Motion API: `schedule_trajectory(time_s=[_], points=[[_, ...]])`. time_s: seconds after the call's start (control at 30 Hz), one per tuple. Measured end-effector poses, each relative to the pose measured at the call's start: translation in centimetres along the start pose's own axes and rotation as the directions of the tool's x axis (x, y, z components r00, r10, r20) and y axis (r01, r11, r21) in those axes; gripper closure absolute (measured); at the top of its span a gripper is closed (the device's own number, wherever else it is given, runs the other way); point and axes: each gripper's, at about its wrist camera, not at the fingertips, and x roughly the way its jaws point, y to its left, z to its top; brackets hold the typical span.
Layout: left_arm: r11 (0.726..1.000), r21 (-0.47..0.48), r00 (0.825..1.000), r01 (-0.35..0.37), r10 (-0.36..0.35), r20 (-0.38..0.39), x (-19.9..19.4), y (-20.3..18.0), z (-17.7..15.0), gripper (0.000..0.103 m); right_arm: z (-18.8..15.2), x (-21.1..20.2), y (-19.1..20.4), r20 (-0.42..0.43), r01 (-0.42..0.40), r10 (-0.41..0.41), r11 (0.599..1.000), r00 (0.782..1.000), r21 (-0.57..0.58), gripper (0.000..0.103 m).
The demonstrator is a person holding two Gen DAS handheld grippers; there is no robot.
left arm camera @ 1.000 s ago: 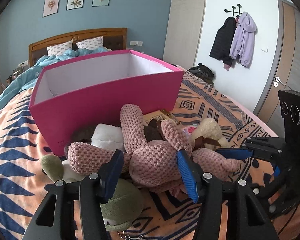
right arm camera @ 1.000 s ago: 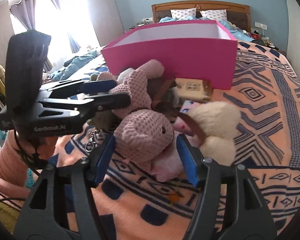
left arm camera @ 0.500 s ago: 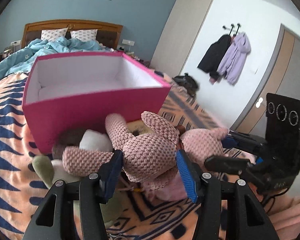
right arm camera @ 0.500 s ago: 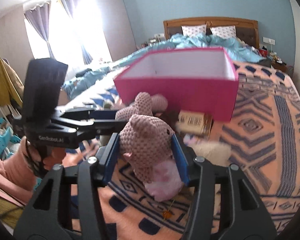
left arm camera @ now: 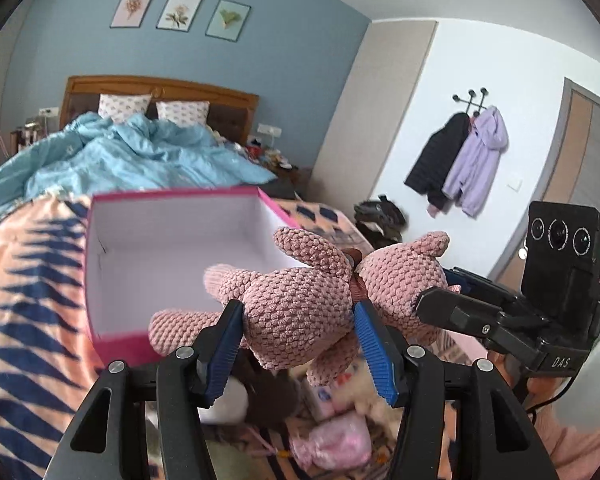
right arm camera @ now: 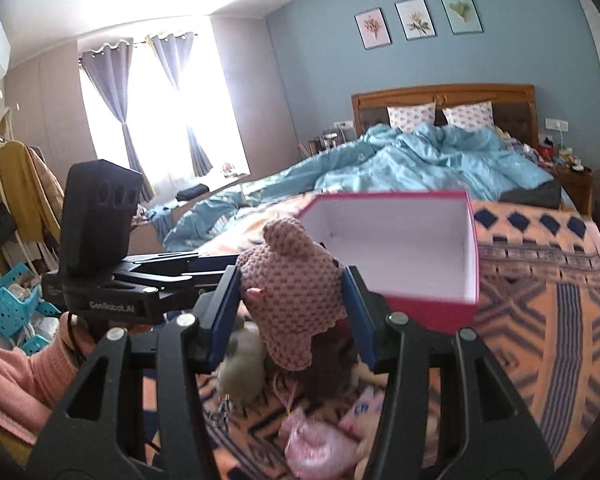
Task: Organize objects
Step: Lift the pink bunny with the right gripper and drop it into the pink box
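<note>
A pink knitted plush toy (left arm camera: 284, 292) hangs in the air between both grippers, level with the near rim of an open pink box (left arm camera: 116, 336) with a white, bare inside. My left gripper (left arm camera: 296, 312) has its blue pads pressed on the toy's body, and its jaws are opening slightly. My right gripper (right arm camera: 291, 280) is shut on the toy's head (right arm camera: 296, 300); it comes in from the right (left arm camera: 440, 296) in the left wrist view. The box (right arm camera: 432, 312) stands just beyond the toy on the patterned blanket.
Below the lifted toy lie a white plush (left arm camera: 224, 400), a dark brown plush (left arm camera: 272, 392), a green plush (right arm camera: 240, 368) and a pink pouch (left arm camera: 332, 440). A crumpled blue duvet (left arm camera: 120, 160) fills the bed behind the box. Blue baskets (right arm camera: 8, 304) stand at the left.
Both grippers have risen with the pink toy, lifting it off the pile to the box's rim. The right gripper closed on the toy's head. The box's inside now shows from above.
</note>
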Motion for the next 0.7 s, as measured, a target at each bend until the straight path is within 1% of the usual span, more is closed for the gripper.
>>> schedule_trajectory(time_s=[0.1, 0.17, 0.3, 0.4, 0.57, 0.7], points=[[0.999, 0.019, 0.999, -0.031, 0.031, 0.039, -0.3, 0.2, 1.8, 0.046, 1.9, 0.6, -0.7, 0.025, -0.024, 0.024, 1.000, 0.999, 0.001, 0.049], [0.997, 0.039, 0.996, -0.065, 0.063, 0.059, -0.1, 0.4, 2.9, 0.046, 3.1, 1.3, -1.2, 0.038, -0.038, 0.038, 0.999, 0.999, 0.002, 0.049], [0.994, 0.029, 0.993, -0.108, 0.106, 0.049, 1.4, 1.8, 4.2, 0.046, 4.6, 3.4, -2.7, 0.030, -0.065, 0.065, 0.998, 0.997, 0.026, 0.049], [0.991, 0.005, 0.990, -0.137, 0.137, 0.016, 3.2, 3.6, 4.3, 0.046, 4.6, 6.0, -4.3, -0.011, -0.072, 0.073, 0.996, 0.997, 0.043, 0.049], [0.982, -0.066, 0.983, -0.175, 0.171, -0.069, 6.6, 7.2, 2.9, 0.046, 3.3, 10.5, -7.0, -0.092, -0.095, 0.106, 0.988, 0.990, 0.119, 0.049], [0.970, -0.089, 0.968, -0.224, 0.211, -0.137, 8.8, 9.4, 1.8, 0.046, 1.8, 14.2, -9.1, -0.157, -0.112, 0.145, 0.974, 0.977, 0.197, 0.049]])
